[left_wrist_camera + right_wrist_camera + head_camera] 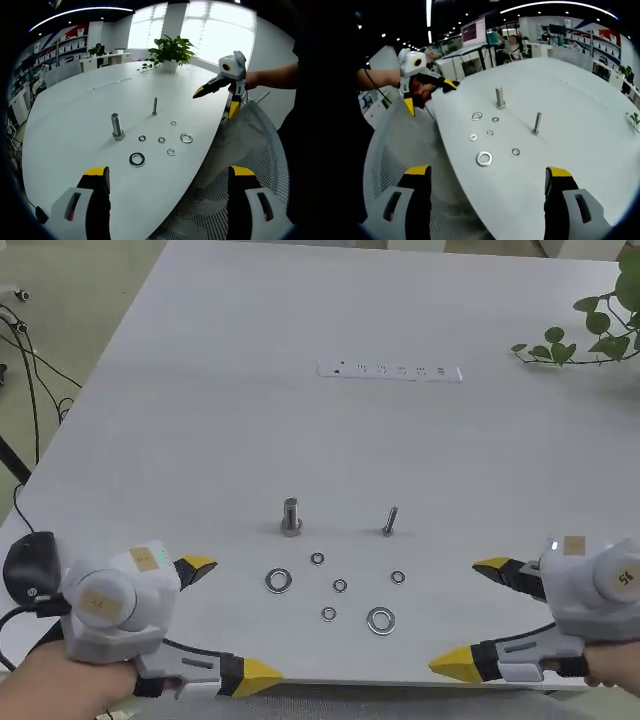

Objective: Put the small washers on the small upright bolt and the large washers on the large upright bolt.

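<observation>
Well, we hold the white plastic left gripper (230, 620) over the near edge of the pale grey matte table (200, 390), toward its left end. Its yellow-tipped black jaws stand wide apart on nothing.

Further in from that edge, the thick hex-headed large steel bolt (291, 516) stands upright on its head, threads up. Nearer us lies a large flat steel washer (279, 581), a shiny ring apart from the bolt. Four small steel washers (340, 586) are scattered loose between the two bolts and the near edge, none touching. A second large washer (381, 620) lies closest to that edge. The slim small steel bolt (390, 521) stands upright to the right of the large bolt, level with it.

The matching right gripper (470, 615) hovers over the near edge toward its right end, jaws likewise spread and empty.

The table is smooth and rounded at its corners. A long white power strip (390, 371) lies toward the far edge, and a green leafy plant (590, 335) overhangs the right edge. A white mesh chair (255, 145) sits at the near edge. Beyond are bright windows and office shelves and desks.
</observation>
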Action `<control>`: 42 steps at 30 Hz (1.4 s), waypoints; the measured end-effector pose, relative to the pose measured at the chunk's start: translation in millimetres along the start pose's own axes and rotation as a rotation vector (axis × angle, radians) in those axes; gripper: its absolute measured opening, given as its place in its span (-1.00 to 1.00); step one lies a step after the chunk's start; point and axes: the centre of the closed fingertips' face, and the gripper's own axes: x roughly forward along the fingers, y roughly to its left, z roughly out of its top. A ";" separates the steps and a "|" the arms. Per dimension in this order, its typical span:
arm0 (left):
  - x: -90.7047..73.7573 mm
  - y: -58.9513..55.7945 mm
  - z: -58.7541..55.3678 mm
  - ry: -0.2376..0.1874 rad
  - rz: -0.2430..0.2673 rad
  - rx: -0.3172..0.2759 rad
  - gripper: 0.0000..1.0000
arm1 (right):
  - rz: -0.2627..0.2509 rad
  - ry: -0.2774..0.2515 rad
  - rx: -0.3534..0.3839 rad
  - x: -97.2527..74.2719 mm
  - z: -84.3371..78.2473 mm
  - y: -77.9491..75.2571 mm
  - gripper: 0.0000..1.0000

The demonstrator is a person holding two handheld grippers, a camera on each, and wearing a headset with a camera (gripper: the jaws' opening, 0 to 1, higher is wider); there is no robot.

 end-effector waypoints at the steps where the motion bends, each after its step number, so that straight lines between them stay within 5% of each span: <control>1: 0.8 -0.6 0.7 0.005 0.003 0.025 0.98 | 0.004 0.009 -0.014 1.7 2.1 0.0 0.88; 5: 4.3 1.6 -1.3 0.035 0.012 0.075 0.99 | 0.012 0.041 -0.048 6.6 5.9 -1.6 0.73; 13: 8.9 9.5 1.3 0.021 0.012 0.033 0.99 | 0.054 0.119 -0.130 22.5 2.5 2.4 0.67; 25: 7.3 21.1 0.1 0.028 0.057 0.073 0.90 | 0.080 0.224 -0.278 45.1 3.7 4.2 0.46; 42: 6.2 16.5 -8.7 0.028 0.057 0.066 0.85 | 0.140 0.366 -0.465 74.1 -6.7 9.8 0.25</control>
